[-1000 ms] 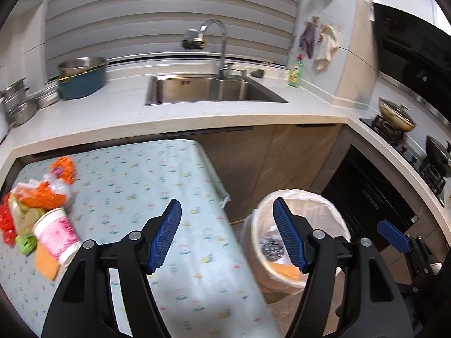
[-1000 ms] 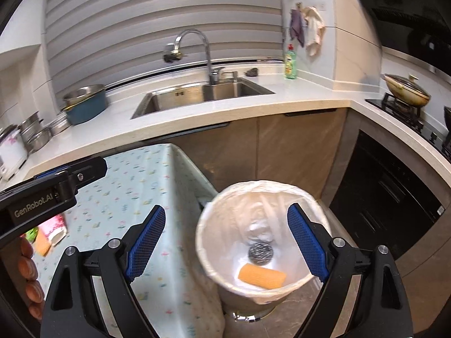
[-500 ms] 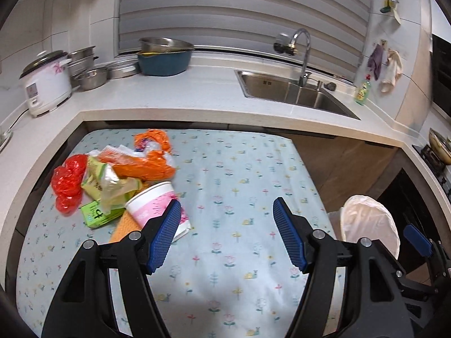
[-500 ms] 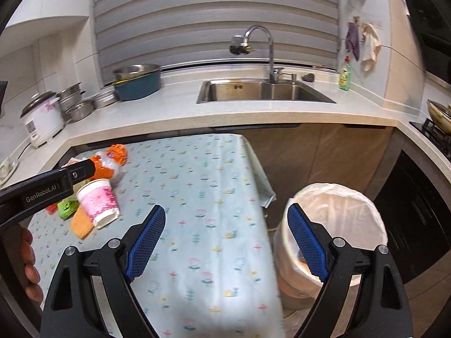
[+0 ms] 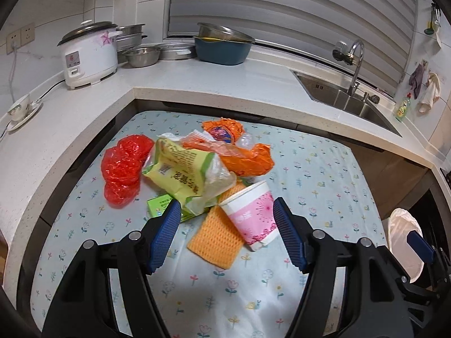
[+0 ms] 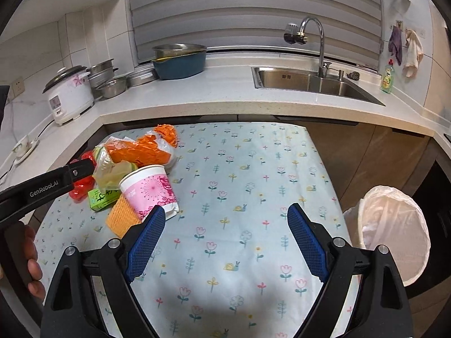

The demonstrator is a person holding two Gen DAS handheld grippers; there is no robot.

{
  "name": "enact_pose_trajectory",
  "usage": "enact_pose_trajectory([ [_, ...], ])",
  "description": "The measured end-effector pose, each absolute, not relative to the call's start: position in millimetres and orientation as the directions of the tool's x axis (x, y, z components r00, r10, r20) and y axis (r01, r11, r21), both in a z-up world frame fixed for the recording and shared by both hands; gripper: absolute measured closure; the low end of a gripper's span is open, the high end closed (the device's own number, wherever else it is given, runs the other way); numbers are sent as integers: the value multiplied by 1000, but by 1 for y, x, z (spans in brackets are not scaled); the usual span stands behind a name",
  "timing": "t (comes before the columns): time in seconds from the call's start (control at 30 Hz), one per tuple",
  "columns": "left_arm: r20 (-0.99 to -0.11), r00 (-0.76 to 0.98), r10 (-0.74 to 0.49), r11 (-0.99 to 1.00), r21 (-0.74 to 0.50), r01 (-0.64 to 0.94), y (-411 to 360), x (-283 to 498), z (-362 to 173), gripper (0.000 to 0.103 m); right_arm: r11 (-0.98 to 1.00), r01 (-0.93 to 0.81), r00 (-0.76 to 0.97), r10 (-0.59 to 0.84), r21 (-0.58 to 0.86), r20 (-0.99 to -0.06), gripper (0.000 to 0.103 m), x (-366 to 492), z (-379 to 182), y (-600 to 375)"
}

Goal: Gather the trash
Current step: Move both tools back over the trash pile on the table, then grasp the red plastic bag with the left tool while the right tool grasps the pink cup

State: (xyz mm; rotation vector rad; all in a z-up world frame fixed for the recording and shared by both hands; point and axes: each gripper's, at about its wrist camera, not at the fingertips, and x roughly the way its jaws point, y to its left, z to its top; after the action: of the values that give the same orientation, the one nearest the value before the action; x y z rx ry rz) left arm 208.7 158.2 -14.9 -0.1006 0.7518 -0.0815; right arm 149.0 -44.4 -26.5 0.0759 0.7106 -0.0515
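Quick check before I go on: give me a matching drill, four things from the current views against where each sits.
Things:
1. paper cup
2. rice cooker
3. lined trash bin
4. dish soap bottle

Places:
A. on the floor beside the table
B. on the counter's left corner
C. lying on its side on the tablecloth
D. on the counter right of the sink

Pairs: 1-C, 2-B, 3-A, 4-D

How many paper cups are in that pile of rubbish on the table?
1. The pink and white paper cup lies tipped on its side at the near edge of the pile, resting on the orange sponge. Another could be hidden under the wrappers.
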Motion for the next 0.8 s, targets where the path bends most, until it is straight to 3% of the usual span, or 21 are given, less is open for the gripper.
enact_pose_trajectory([
  [0.37,-724,690,17,988,-94,-124,255,253,-48,32,999,5,709,30,47,-705,18,189,-57,7],
  [0.47,-731,681,57,984,-72,-160,277,269,-58,24,999,-10,692,41,47,-721,18,203,-68,20],
  [0.8,-788,615,36,983,-84,-166,315,325,-103,21,998,-55,634,59,31,-771,18,256,-107,57],
])
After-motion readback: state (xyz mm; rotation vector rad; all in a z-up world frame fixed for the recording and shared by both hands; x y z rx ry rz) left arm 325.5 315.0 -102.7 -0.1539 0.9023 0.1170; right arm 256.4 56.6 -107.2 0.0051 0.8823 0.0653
